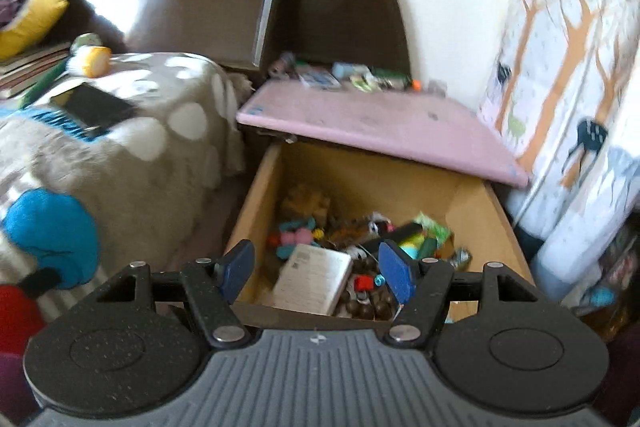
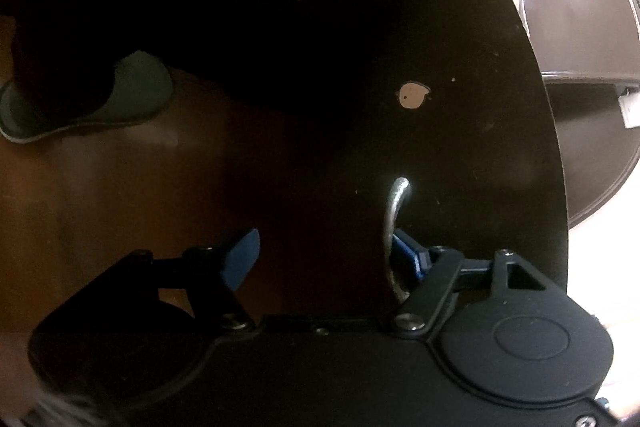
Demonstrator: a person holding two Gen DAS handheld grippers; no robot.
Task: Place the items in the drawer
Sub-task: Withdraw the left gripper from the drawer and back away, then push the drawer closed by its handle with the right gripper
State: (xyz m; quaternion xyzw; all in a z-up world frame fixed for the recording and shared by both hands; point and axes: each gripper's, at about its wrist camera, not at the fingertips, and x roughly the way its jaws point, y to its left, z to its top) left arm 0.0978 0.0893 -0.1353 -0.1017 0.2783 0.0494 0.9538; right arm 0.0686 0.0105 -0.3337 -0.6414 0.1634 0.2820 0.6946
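My left gripper had its jaws spread wide and empty, poised above the near edge of the open drawer. Between the blue pads lay a white booklet on a jumble of small toys and brown beads. My right gripper also had its jaws apart, the right pad tucked behind the metal handle on the dark drawer front; whether it was touching the handle I could not tell. Beyond the drawer sat the pink counter with clutter at its back, a blanketed bed to the left. A slipper rested on the floor.
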